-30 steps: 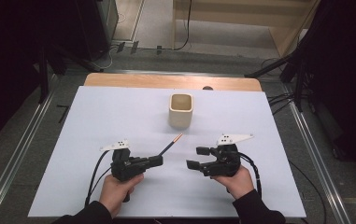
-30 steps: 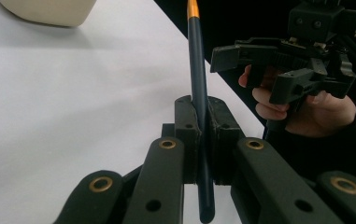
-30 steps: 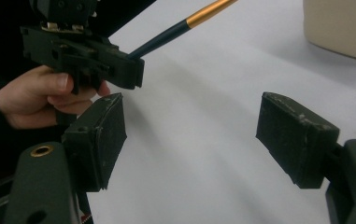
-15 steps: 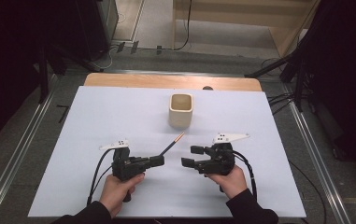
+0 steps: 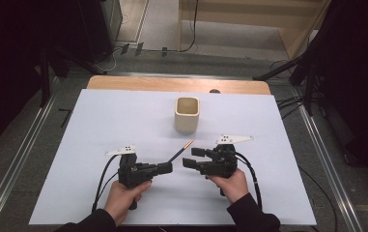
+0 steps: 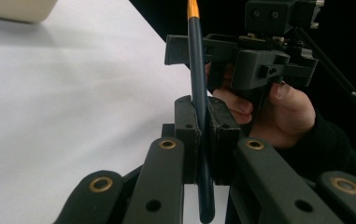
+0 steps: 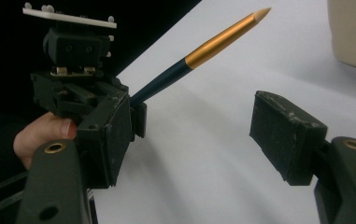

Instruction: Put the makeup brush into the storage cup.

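My left gripper (image 5: 166, 167) is shut on a paintbrush (image 5: 181, 150) with a dark blue shaft and an orange ferrule, which slants up and right toward the cup. In the left gripper view the jaws clamp the shaft (image 6: 195, 65) upright between the pads (image 6: 187, 135). My right gripper (image 5: 190, 157) faces it from the right, open. Its jaws have just been closing a little, and the pads touch nothing. In the right gripper view the brush (image 7: 213, 42) rises from the left gripper (image 7: 136, 114) beyond the gap of the right gripper (image 7: 194, 135). A cream cup (image 5: 187, 114) stands upright behind both.
Everything rests on a white sheet (image 5: 99, 121) laid over a wooden table (image 5: 172, 84). Metal rails run along the floor at both sides. The cup's side (image 7: 353, 32) shows at the upper right of the right gripper view.
The right gripper has shifted left toward the left gripper and the brush, and its jaws stand slightly narrower. The left gripper and the brush have stayed put.
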`<state>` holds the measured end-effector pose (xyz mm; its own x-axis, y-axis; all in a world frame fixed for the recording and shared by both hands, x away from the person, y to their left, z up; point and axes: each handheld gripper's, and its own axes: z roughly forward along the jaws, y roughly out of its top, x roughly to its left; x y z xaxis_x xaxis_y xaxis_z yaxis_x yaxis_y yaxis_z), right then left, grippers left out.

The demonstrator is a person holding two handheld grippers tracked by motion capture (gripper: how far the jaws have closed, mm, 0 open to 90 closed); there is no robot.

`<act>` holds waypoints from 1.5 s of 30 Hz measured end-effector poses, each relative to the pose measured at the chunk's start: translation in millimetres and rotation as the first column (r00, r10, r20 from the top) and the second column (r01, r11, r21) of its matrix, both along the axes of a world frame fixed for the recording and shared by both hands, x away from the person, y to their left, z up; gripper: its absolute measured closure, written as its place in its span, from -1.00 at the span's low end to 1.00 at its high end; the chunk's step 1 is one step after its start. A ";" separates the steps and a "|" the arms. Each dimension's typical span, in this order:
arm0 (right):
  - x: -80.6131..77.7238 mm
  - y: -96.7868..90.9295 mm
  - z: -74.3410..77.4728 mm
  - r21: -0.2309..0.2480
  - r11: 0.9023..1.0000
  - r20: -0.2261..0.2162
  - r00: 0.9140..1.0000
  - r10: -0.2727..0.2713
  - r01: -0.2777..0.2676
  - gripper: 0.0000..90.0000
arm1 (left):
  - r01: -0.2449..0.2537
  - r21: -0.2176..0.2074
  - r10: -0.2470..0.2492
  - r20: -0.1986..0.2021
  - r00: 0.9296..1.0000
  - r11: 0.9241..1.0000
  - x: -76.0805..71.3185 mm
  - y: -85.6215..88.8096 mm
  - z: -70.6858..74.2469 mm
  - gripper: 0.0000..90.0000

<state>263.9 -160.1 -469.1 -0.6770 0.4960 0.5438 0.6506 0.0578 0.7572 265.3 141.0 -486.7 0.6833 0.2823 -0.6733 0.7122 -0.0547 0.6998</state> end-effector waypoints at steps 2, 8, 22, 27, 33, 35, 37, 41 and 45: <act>-0.6 3.0 0.4 0.020 1.000 -0.004 1.000 -0.016 0.016 -0.29 | -0.001 -0.008 0.001 -0.005 1.000 1.000 0.4 0.1 -0.5 0.90; 0.0 9.4 2.3 0.070 0.997 -0.019 0.999 -0.040 0.041 -0.21 | -0.007 -0.018 0.007 0.000 1.000 1.000 -0.4 -0.9 0.2 0.90; 8.4 12.3 -2.9 0.167 0.986 -0.091 0.996 -0.014 0.029 0.10 | 0.021 -0.036 -0.021 -0.008 1.000 0.999 -0.3 -3.8 -1.1 0.90; 10.1 11.9 -3.1 0.201 0.979 -0.128 0.992 -0.016 0.042 0.20 | 0.026 -0.028 -0.026 -0.004 1.000 0.999 -1.0 -5.1 -1.6 0.90; 11.6 10.2 -2.8 0.224 0.973 -0.157 0.988 -0.014 0.049 0.47 | 0.038 -0.023 -0.038 0.002 0.999 0.999 -1.4 -7.0 -2.6 0.89; 11.7 9.7 -2.8 0.223 0.974 -0.164 0.986 -0.011 0.048 0.56 | 0.040 -0.029 -0.040 0.000 0.999 0.999 -1.4 -6.8 -2.5 0.89; 11.9 9.4 -2.8 0.226 0.973 -0.169 0.986 -0.006 0.045 0.60 | 0.040 -0.026 -0.040 0.002 0.999 0.999 -1.7 -7.1 -2.2 0.89; 13.1 8.2 -2.9 0.243 0.970 -0.184 0.983 0.012 0.033 0.66 | 0.050 -0.024 -0.050 0.005 0.999 0.998 -1.9 -8.0 -2.7 0.89; 14.4 7.2 -3.2 0.271 0.963 -0.195 0.980 0.039 0.015 0.73 | 0.053 -0.002 -0.053 0.009 0.999 0.999 -1.5 -8.9 -2.3 0.85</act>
<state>278.3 -152.9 -472.3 -0.5478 0.3050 0.7790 0.7888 -0.1220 0.6024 263.8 132.2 -489.0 0.7034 0.2441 -0.6676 0.7019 -0.0905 0.7065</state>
